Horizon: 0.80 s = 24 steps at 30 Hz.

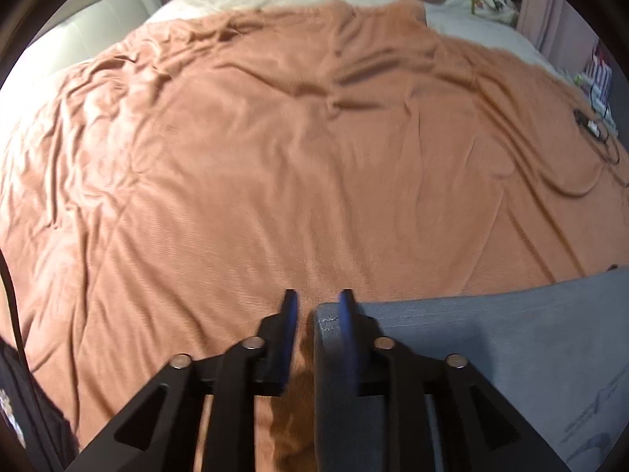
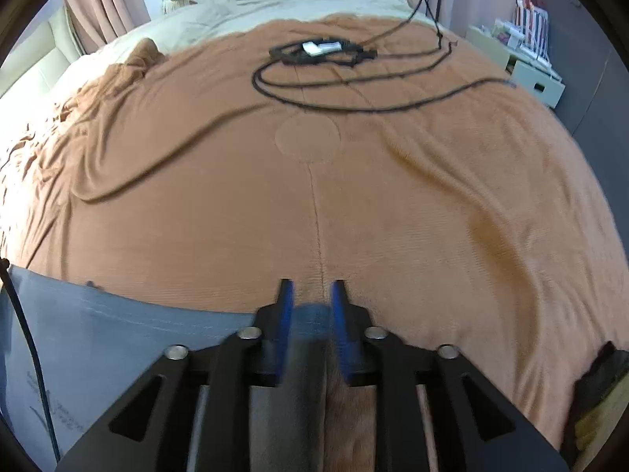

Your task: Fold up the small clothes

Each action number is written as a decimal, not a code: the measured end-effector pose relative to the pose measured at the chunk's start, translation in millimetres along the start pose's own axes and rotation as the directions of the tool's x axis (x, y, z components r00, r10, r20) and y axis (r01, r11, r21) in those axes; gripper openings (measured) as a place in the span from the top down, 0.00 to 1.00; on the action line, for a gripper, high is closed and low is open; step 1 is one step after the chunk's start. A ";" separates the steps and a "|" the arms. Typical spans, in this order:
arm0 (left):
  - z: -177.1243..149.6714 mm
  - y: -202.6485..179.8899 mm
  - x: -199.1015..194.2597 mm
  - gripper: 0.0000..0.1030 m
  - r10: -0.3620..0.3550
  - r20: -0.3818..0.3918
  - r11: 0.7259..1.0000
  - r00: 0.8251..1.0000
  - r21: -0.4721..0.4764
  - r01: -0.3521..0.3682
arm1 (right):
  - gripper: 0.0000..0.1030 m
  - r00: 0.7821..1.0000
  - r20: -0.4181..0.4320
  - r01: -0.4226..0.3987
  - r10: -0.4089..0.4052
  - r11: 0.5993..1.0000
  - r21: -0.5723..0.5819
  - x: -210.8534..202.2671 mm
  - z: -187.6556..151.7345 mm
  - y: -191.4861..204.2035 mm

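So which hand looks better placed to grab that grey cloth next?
Probably right: the right gripper already has the grey garment's corner between its open fingers. The left gripper only straddles its edge.

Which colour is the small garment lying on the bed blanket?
Grey-blue; the garment shows best in the left wrist view, on the orange-brown blanket.

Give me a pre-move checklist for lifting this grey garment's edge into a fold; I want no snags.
1. Left gripper at the corner of the grey garment: ok, the corner sits between its open fingers.
2. Right gripper at the opposite corner: ok, fabric between its open fingers.
3. Both grips closed on cloth: not ok, neither is shut.
4. Garment flat on the orange blanket: ok along the visible edge.
5. Black cable clear of the garment: ok, it lies farther up the bed.
6. Garment's near part: cannot tell, hidden.
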<state>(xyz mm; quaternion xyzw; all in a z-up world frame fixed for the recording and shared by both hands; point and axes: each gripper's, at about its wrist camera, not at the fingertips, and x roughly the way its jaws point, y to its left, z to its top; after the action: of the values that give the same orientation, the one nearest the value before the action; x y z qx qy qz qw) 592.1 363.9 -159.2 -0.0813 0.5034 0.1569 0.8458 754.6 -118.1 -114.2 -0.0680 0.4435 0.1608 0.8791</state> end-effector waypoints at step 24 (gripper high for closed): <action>-18.1 -150.2 -20.4 0.85 -0.320 -0.064 0.936 0.945 0.135 0.326 | 0.94 0.961 -0.112 -0.267 0.252 0.951 -0.155 3.1 -11.2 111.8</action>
<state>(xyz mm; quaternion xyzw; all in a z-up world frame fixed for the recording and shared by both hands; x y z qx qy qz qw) 620.2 214.0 -153.1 -0.1051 0.5104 -0.0225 0.8532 709.4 -15.3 -120.8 -0.0906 0.4729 0.3087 0.8203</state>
